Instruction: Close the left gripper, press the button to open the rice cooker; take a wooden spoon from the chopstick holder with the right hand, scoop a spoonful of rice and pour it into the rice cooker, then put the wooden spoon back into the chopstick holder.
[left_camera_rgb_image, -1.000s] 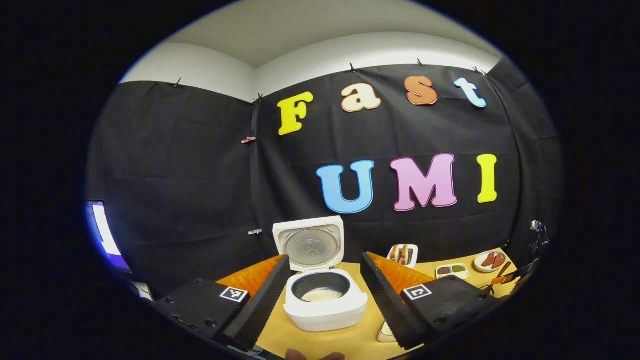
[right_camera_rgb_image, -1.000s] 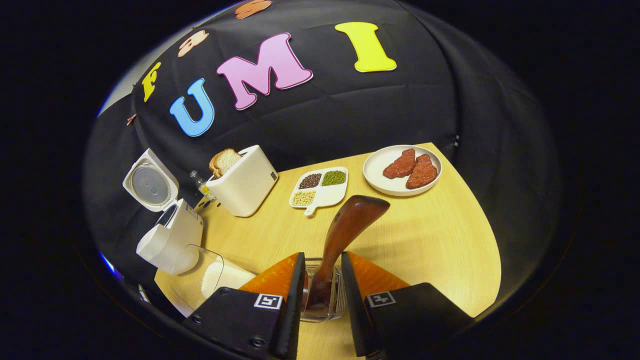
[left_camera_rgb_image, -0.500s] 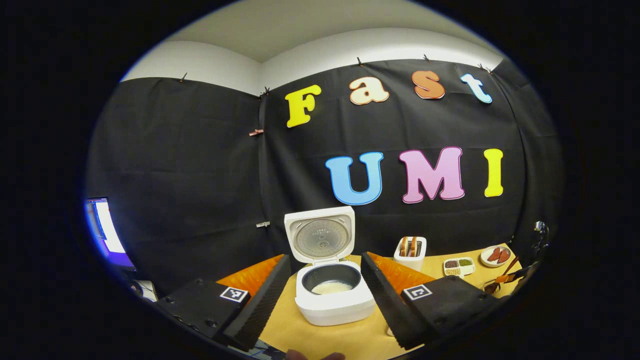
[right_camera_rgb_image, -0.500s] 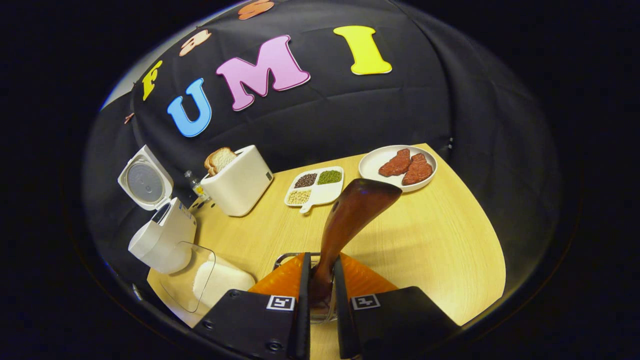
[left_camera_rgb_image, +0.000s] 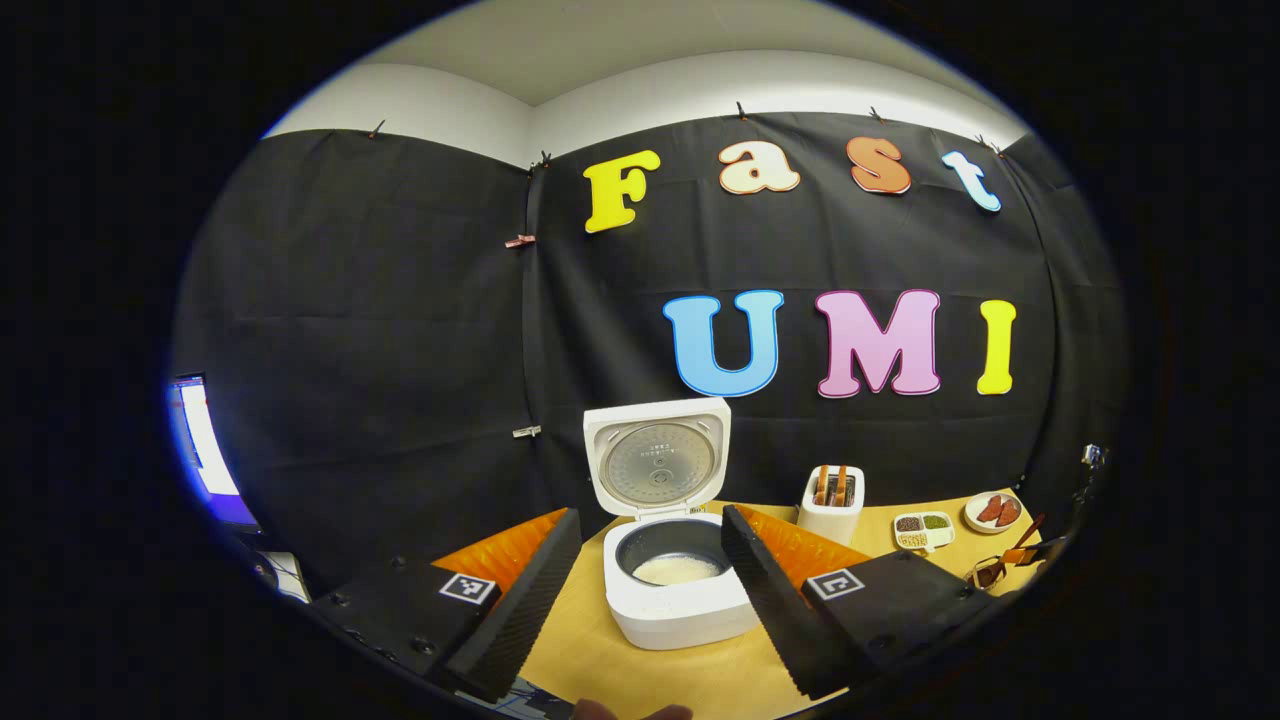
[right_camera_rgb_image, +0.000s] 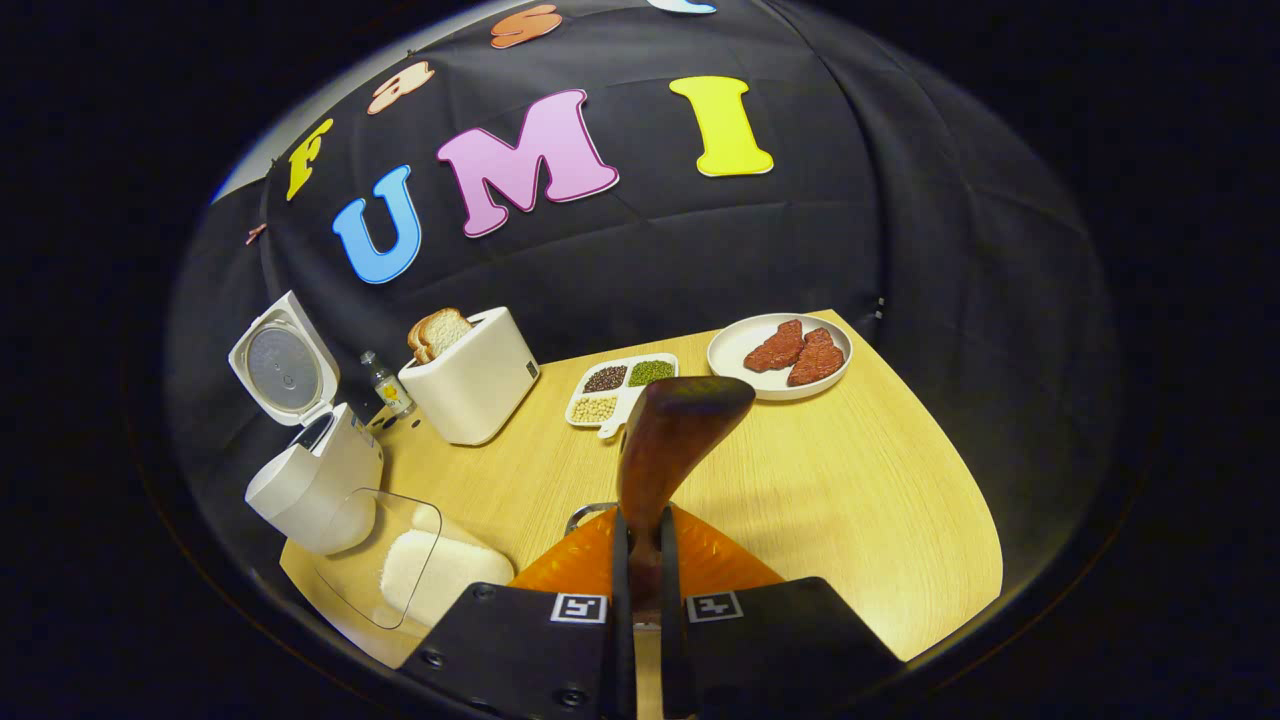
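Wooden tabletop carries my open rice cooker at 6 o'clock in the left gripper view, framed by my left gripper with its fingers spread. My right gripper pinches the wooden spoon, bowl rising to 12 o'clock, with the rice container at 9 o'clock.
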